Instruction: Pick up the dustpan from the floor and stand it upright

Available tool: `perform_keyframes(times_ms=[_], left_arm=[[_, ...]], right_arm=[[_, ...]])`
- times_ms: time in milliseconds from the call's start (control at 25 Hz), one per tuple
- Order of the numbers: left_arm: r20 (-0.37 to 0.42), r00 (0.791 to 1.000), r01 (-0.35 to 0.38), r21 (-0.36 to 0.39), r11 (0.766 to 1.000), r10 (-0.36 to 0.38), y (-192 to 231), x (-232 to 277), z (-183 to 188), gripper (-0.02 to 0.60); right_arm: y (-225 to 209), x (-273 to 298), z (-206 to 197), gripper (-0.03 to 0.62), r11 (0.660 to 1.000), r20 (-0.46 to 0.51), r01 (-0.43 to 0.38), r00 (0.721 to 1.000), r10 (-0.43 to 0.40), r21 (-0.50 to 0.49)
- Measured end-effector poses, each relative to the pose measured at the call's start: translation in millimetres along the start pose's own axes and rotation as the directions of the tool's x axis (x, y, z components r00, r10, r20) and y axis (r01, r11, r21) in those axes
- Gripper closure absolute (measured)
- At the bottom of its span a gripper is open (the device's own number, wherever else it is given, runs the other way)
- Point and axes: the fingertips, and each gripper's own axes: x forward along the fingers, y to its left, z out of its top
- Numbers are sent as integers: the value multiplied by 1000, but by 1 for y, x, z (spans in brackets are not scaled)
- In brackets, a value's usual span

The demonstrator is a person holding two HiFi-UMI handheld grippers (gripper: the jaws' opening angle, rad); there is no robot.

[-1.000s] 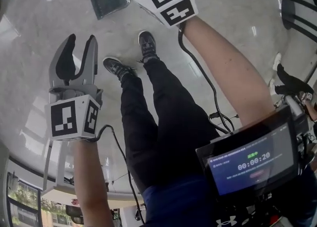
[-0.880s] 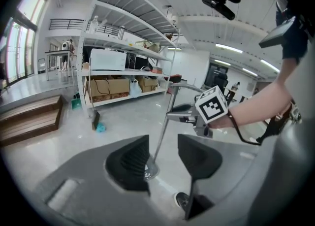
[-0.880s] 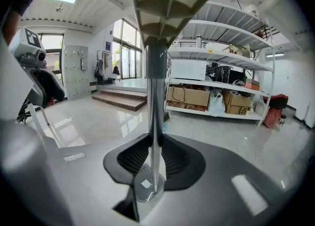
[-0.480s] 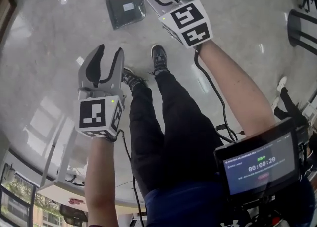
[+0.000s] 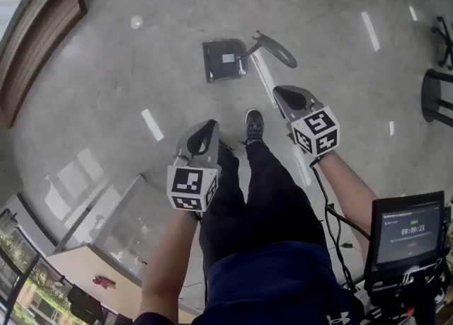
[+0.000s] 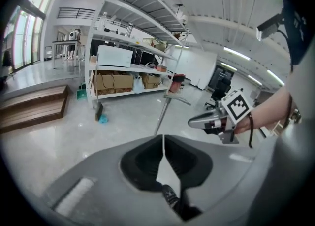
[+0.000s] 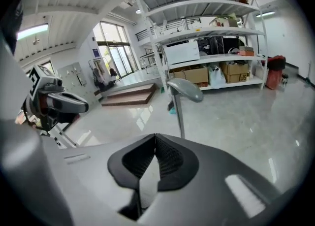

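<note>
Both claws are empty and pressed together. The left claw (image 6: 163, 139) shows its dark pads meeting at the tips, and so does the right claw (image 7: 155, 137), with nothing between either pair. We must spread one before any grab.

The dustpan (image 5: 225, 60) lies on the floor (image 5: 106, 97) ahead of both claws and well apart from them. Its dark pan lies flat. From the side nearer the right claw, a thin stem (image 7: 178, 116) leads to a broad grey grip (image 5: 280, 49) straight ahead of that claw. We cannot tell how steeply the stem rises.

We judge the dustpan light, stiff and not fragile, made of plastic or thin metal. The polished floor looks slick, so a nudge on the pan would likely send it skating rather than tipping. The stem just below the grip seems the best hold. It is narrow enough for the pads and far from the pan, so lifting there should let the pan swing down beneath. The rounded grip itself might slip out.

There is plenty of room, with bare floor all round the pan. Our own shoe (image 5: 253, 124) stands between the two claws. A wooden step (image 5: 42, 40) lies far out to the left claw's outer side. Shelving (image 7: 206, 48) stands well beyond the dustpan.
</note>
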Motion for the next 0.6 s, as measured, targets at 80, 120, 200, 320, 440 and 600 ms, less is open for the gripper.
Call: perform_keyframes(times_ms=[80,120,200,320,440,600], left_arm=[[-5,1000,16,4,1000,-16,-11,-13,9,581],[-7,1000,25,8,1000,-25,-16,-19,14,580],[-14,999,40,15,999,-40,-26,-30,22,580],[-28,999,42,35,998,-41,-41,-46,36,580],[-22,999,38,50,998,-37,-61,-65,60,580],[1,998,55,22,998,-55,-85,-96,77,580]], right_arm=[[22,-17,6,583,999,-7,-32,999,31,-19],[32,-24,10,583,999,-4,-42,999,42,-20],[53,-36,19,583,998,1,-65,998,65,-9],[87,-56,35,583,993,2,-113,994,113,-46],[111,-82,63,583,984,32,-153,987,157,-92],[130,-112,98,583,981,78,-129,987,142,-144]])
